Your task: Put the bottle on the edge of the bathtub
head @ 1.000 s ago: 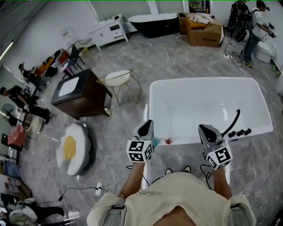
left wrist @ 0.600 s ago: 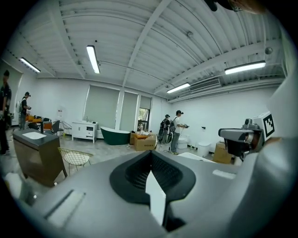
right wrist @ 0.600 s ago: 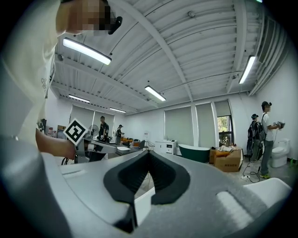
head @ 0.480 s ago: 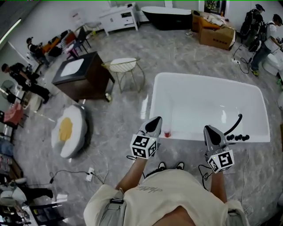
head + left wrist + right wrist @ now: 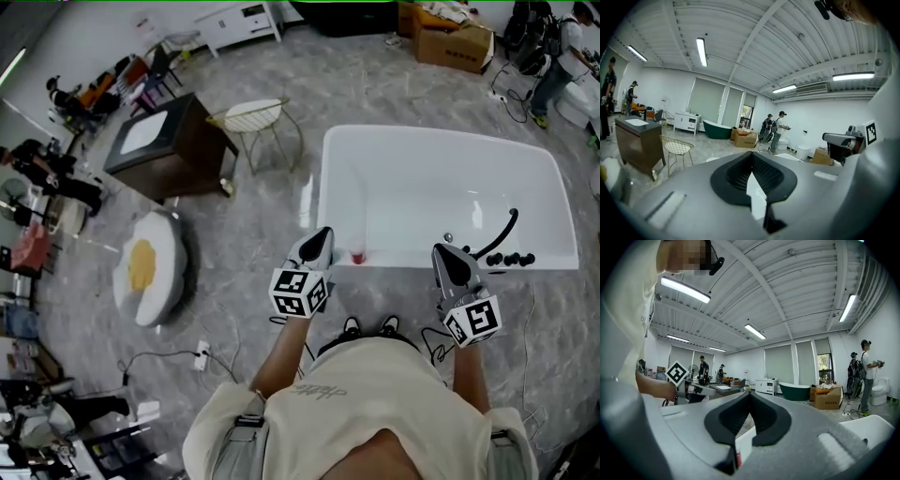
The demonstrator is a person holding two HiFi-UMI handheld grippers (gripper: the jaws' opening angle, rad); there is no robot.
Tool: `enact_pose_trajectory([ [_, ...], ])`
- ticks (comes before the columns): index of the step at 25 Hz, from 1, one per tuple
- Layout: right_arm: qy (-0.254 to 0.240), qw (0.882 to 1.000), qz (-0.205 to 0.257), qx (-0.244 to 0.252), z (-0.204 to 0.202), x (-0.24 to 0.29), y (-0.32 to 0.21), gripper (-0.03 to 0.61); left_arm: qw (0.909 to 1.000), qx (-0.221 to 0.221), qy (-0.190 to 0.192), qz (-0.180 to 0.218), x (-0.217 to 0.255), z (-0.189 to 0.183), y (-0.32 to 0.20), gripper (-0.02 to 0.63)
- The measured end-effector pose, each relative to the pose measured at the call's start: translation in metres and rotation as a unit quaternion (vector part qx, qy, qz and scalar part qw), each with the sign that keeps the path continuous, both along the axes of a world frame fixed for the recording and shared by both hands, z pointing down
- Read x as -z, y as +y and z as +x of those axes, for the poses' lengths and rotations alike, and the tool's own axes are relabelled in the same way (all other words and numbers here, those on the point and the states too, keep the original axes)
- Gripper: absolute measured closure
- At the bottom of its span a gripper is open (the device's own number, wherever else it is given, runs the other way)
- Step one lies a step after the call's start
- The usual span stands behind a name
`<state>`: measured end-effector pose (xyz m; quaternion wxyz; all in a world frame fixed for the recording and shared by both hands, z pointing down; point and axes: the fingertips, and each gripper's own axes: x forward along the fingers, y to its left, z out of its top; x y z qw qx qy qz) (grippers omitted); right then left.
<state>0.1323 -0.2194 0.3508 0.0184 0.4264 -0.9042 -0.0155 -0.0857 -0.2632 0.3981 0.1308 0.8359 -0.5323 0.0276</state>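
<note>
Bathtub [image 5: 403, 265]: white, near rim towards the person.
Left gripper [image 5: 323, 234], right gripper [image 5: 441, 251]: jaws clenched, both empty.
Bottle [image 5: 357, 255]: small, reddish, apparently upright on the near rim, just beside the left gripper.
Handling: likely placed; pull clear without brushing it.

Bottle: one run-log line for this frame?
bottle: on bathtub near rim, free | left gripper: shut, empty, apart from bottle | right gripper: shut, empty | task: placement looks done

Small reddish bottle [image 5: 357, 255] stands on near rim of white bathtub [image 5: 412, 267].
</note>
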Motion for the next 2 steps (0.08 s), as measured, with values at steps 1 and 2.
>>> enact_pose_trajectory([
  [1,0.0,1.0,0.003,0.002,-0.0007,0.0018,-0.0024,0.577,1.0,0.002,0.0,0.002,0.0004,-0.0012,-0.0033,0.6],
  [2,0.001,1.0,0.007,0.003,-0.0015,0.0037,-0.0048,0.577,1.0,0.004,-0.001,0.003,0.0006,-0.0023,-0.0066,0.6],
])
